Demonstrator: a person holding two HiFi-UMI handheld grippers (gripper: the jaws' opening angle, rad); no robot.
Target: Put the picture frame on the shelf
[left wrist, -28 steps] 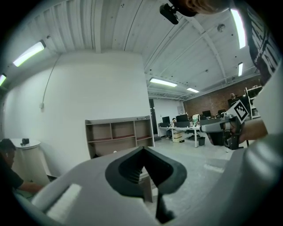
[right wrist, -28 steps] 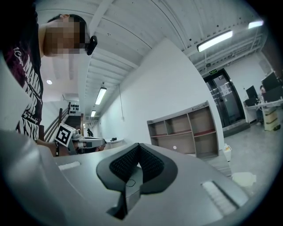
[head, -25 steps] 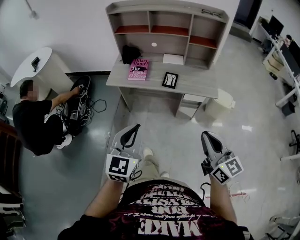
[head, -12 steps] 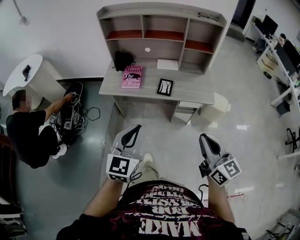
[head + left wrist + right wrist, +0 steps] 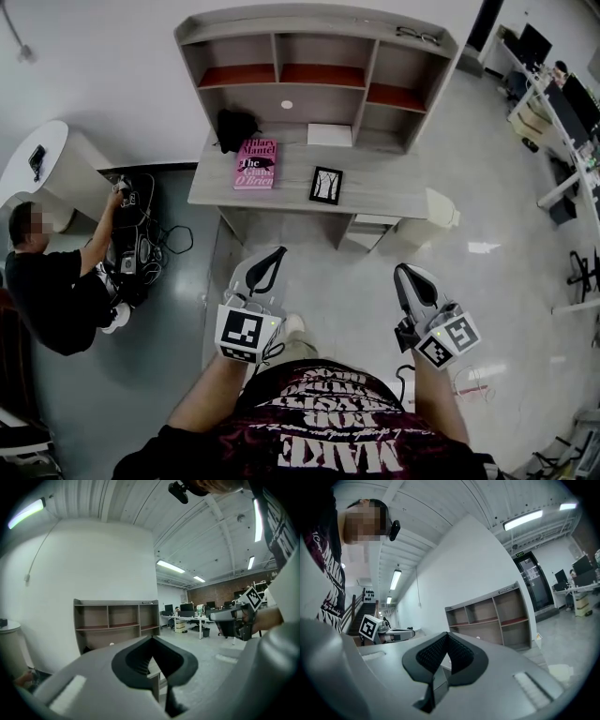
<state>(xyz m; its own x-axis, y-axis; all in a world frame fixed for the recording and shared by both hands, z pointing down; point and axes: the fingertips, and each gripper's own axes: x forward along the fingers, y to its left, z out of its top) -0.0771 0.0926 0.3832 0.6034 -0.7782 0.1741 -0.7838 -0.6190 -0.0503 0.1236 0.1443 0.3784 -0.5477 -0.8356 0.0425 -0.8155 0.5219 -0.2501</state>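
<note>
Picture frame [image 5: 326,185] still down on the desk [image 5: 394,192], both of your claws closed and empty.

The frame seems to lie flat, face up, near the desk's front edge. Its long axis runs front to back towards the shelf [image 5: 309,56], and the far end leans a touch to the right. Just to its left, apart from it, the pink book [image 5: 256,163] lies the same way. Behind them a black bag [image 5: 234,127] and a white flat thing [image 5: 329,134] sit under the shelf's open compartments. Your left gripper [image 5: 274,253] and right gripper [image 5: 403,272] are held out over the floor, well short of the desk, jaws together with nothing between them. Far left, a person [image 5: 47,281] sits among cables.
</note>
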